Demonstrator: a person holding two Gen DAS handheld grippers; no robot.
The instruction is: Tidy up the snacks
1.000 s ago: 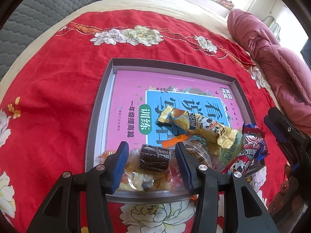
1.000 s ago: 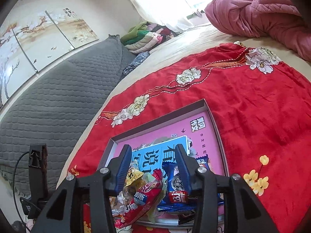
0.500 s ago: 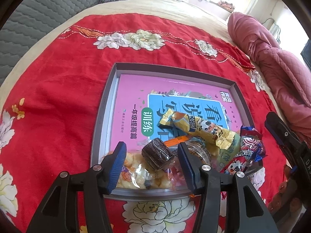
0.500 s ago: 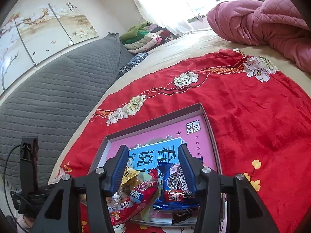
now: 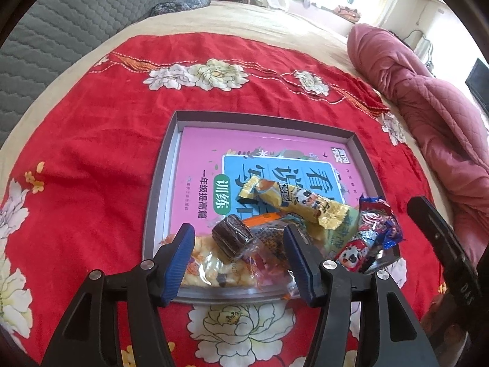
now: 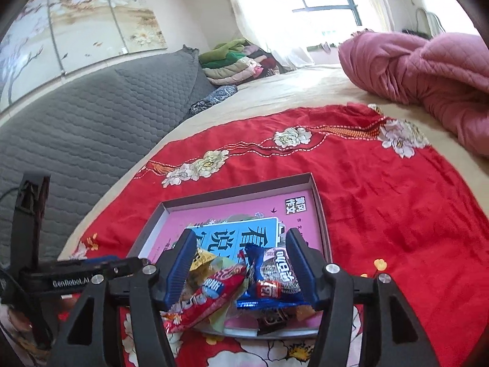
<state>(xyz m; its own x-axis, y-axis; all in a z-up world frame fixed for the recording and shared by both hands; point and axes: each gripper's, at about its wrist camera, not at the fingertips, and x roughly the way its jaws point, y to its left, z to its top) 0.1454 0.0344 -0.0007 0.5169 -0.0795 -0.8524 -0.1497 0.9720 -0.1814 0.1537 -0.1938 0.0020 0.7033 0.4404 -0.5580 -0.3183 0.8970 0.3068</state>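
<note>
A grey tray [image 5: 159,189] on the red cloth holds a pink book [image 5: 207,153], with snacks heaped at its near edge. My left gripper [image 5: 238,232] hovers over that heap with its jaws opening. A brown chocolate roll [image 5: 232,238] lies between its fingers, clear of both pads. Beside the roll lie a yellow packet [image 5: 293,202] and a red-and-blue packet [image 5: 366,232]. My right gripper [image 6: 240,235] is also opening over the same tray [image 6: 232,189]. A blue packet [image 6: 272,275] and a red packet [image 6: 211,293] rest on the heap between its fingers.
The red flowered cloth [image 5: 91,159] covers a beige bed. A pink quilt [image 5: 434,98] is bunched at the right, and a grey padded headboard [image 6: 76,128] rises at the left. Folded clothes [image 6: 235,64] are stacked at the far end. The left gripper's black body [image 6: 70,278] shows low on the left of the right wrist view.
Both grippers' jaws have widened and both have drawn back a little from the heap. The brown roll and the blue packet stay on the pile in the tray.
</note>
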